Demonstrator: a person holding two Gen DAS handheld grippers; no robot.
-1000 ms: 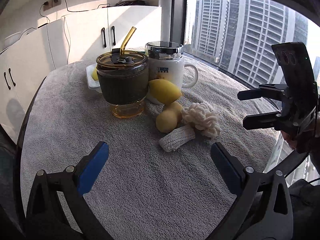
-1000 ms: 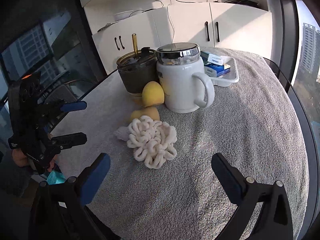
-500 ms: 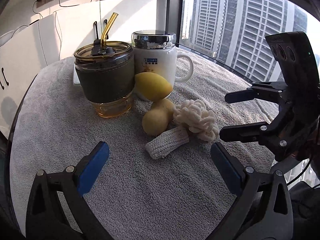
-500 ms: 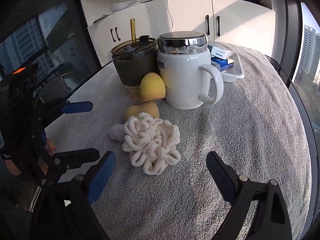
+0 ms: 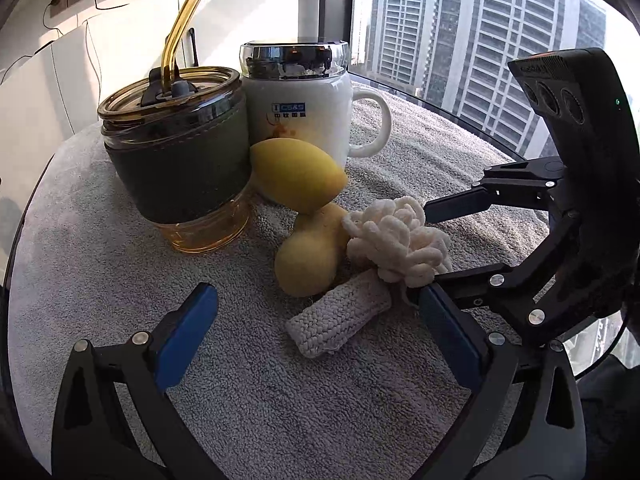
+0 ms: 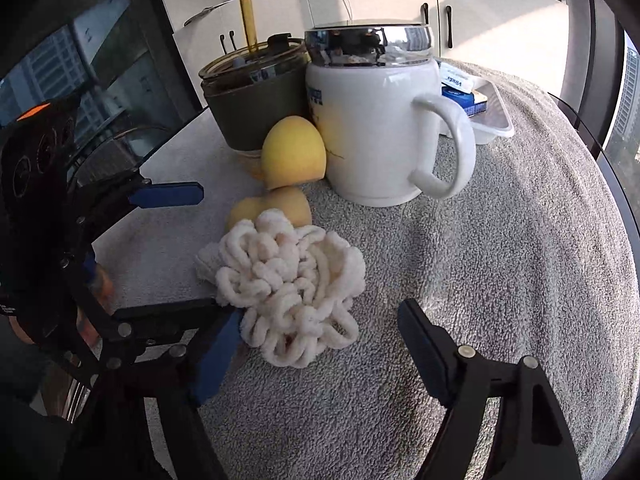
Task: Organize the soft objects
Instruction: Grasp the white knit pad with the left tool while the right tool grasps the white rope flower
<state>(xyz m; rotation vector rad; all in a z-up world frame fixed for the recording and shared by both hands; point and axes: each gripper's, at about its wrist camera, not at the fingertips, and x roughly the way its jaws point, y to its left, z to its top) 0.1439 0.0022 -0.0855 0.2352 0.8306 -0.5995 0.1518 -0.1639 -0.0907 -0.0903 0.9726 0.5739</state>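
Observation:
A cream looped-yarn knit piece with a ribbed knit stem lies on the grey towel; it also shows in the right wrist view. Two yellow soft egg-shaped sponges lie beside it, one leaning on the mug and one lower. My left gripper is open, its jaws either side of the stem. My right gripper is open around the yarn piece; it also shows in the left wrist view, coming in from the right.
An amber glass cup with a dark sleeve and straw and a white lidded mug stand right behind the soft things. A white tray with small boxes sits behind the mug. The round table's edge and a window are at the right.
Both grippers have moved in toward the pile. The left now straddles the knit stem and the right straddles the yarn piece. Nothing has been taken hold of.

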